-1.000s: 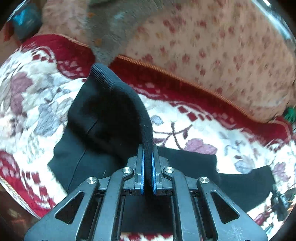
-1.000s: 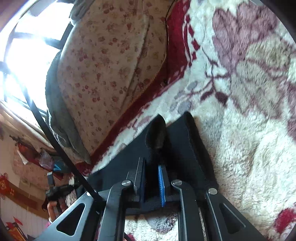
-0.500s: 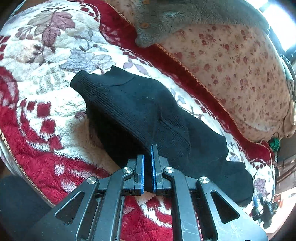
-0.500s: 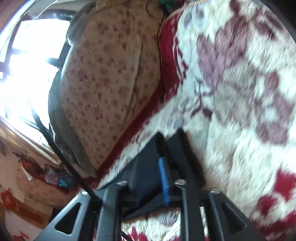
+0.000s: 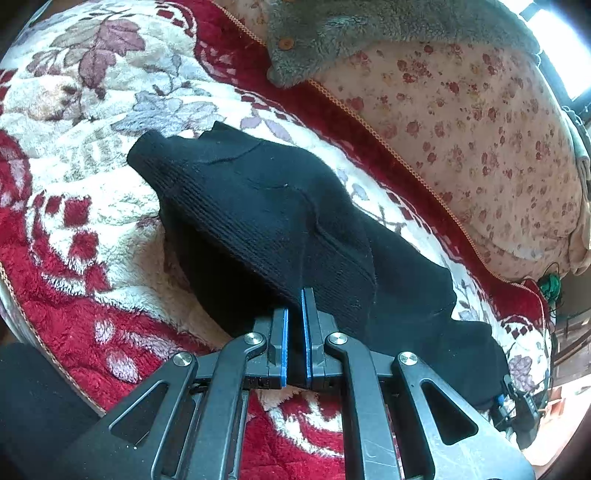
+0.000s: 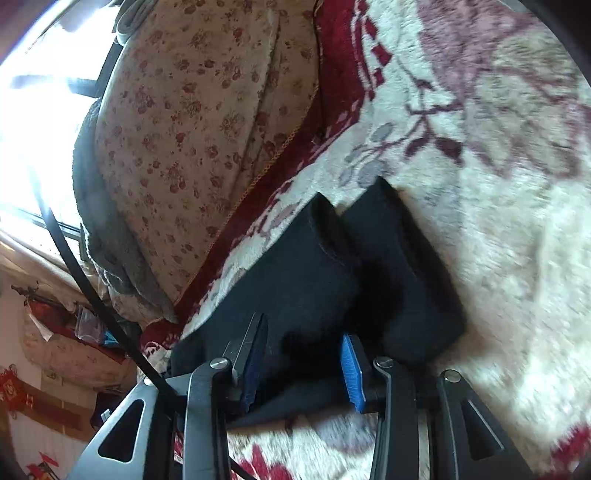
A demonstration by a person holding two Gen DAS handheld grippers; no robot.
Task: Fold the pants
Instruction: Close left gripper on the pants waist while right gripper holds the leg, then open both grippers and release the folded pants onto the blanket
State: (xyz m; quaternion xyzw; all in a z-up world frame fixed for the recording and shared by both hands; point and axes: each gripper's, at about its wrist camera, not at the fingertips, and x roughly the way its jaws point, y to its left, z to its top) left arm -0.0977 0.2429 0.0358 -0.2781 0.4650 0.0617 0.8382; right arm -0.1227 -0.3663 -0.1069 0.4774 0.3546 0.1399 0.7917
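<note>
Black knit pants (image 5: 280, 221) lie folded over on a fleece blanket with red and cream flowers (image 5: 74, 206). My left gripper (image 5: 294, 325) is shut on the near edge of the top layer, and the ribbed fabric runs away from the blue pads toward the upper left. In the right wrist view two thick folded ends of the pants (image 6: 317, 280) rest on the blanket (image 6: 498, 229). My right gripper (image 6: 303, 358) is opening, and the black fabric lies loose between its blue pads (image 6: 352, 369) without being pressed.
A cream cushion with small red flowers (image 5: 480, 129) stands behind the blanket, with a grey fleece garment (image 5: 332, 33) draped over it. The blanket's red border and edge (image 5: 48, 332) drop off at the lower left. A black cable (image 6: 85, 280) crosses beside the right gripper.
My left gripper carried the raised end of the pants over and down, so the fabric now lies across the lower layer. The right jaws, shut on the fabric before, have spread apart.
</note>
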